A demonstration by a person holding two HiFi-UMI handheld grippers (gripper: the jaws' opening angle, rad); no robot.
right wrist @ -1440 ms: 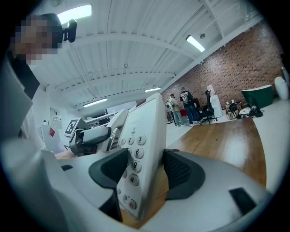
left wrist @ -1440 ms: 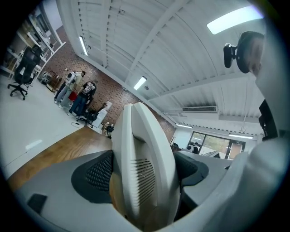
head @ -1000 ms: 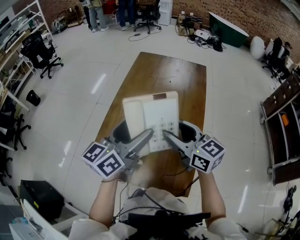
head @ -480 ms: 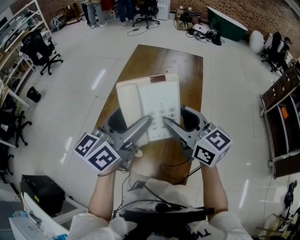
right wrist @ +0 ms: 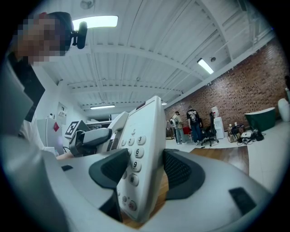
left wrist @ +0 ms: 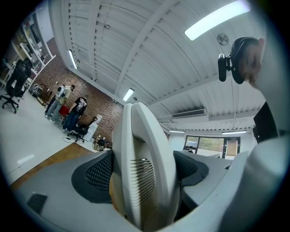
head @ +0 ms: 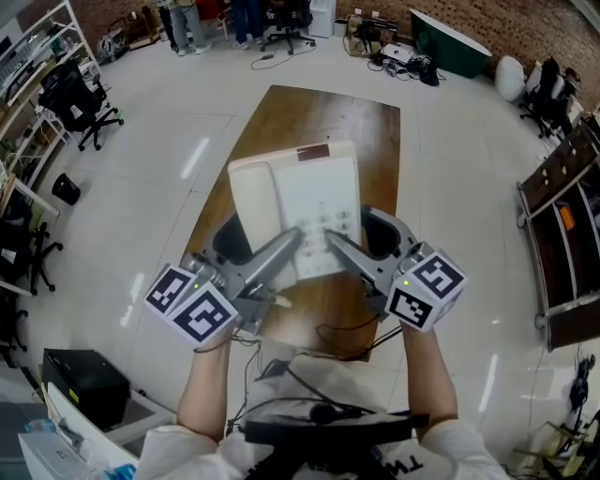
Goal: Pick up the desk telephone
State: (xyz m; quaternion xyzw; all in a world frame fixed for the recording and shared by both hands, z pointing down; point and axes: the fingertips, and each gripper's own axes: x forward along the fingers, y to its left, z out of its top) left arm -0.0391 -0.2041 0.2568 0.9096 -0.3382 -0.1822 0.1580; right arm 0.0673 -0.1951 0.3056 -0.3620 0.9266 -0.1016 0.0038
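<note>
Above the wooden table, the desk telephone hung between both tools: the left gripper clamped its handset side, the right gripper its keypad side. A black cable crossed the table's near edge.

The near edge of the desk telephone hides under the left gripper and the right gripper, and in the head view its buttons are too small to read. The people at 11 o'clock are cut off by the top edge, so only legs show. The desk telephone covers the middle of the table.
</note>
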